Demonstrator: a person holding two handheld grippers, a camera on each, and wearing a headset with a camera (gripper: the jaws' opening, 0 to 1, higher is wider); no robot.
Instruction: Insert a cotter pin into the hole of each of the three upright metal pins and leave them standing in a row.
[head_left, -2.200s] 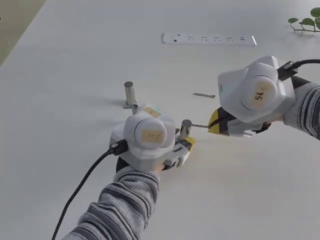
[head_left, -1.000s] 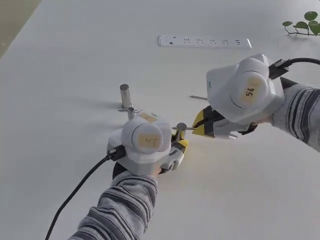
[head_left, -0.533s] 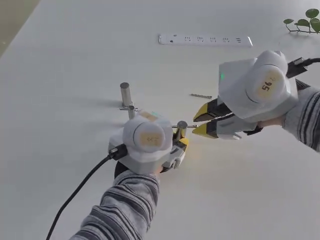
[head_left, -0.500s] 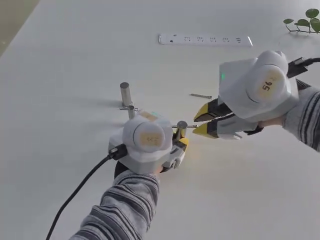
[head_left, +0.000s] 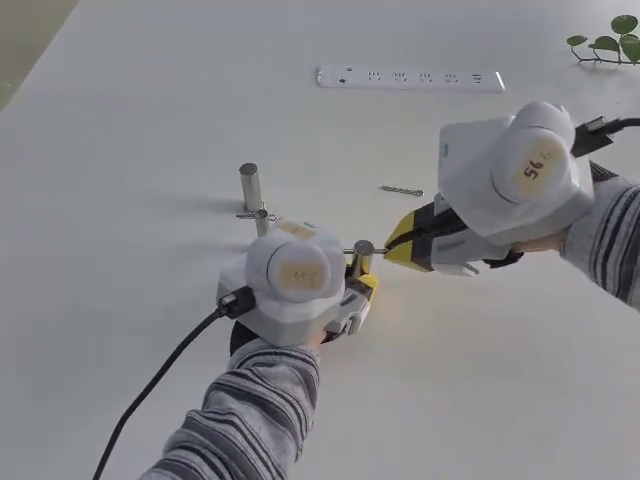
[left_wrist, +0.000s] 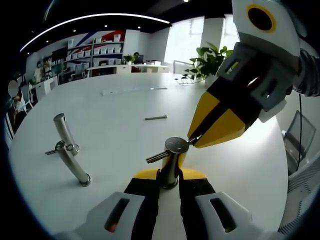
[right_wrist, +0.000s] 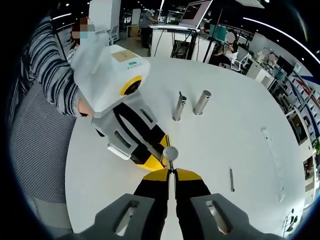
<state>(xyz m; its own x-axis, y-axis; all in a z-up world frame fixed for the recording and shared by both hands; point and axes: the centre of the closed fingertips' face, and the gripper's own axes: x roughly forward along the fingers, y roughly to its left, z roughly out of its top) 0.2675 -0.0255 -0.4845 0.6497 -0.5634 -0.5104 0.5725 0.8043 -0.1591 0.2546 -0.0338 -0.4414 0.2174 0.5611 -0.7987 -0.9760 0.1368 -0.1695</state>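
Observation:
My left gripper (head_left: 358, 278) is shut on the base of an upright metal pin (head_left: 362, 256), gripping it low on the shaft (left_wrist: 170, 165). A cotter pin (left_wrist: 158, 157) runs through the hole under that pin's head. My right gripper (head_left: 392, 251) comes in from the right, its yellow jaws shut on the cotter pin's end beside the head (right_wrist: 170, 152). Two more metal pins stand to the left: a tall one (head_left: 250, 187) and a shorter one (head_left: 263, 221) with a cotter pin through it.
A loose cotter pin (head_left: 401, 190) lies on the white table behind the right gripper. A white power strip (head_left: 410, 78) lies at the far side and a small plant (head_left: 608, 45) at the far right. The left gripper's black cable (head_left: 160, 380) trails toward me.
Half a second ago the right gripper's jaws were open and a little right of the pin. They have now moved left and shut at the cotter pin's end. The left gripper held still.

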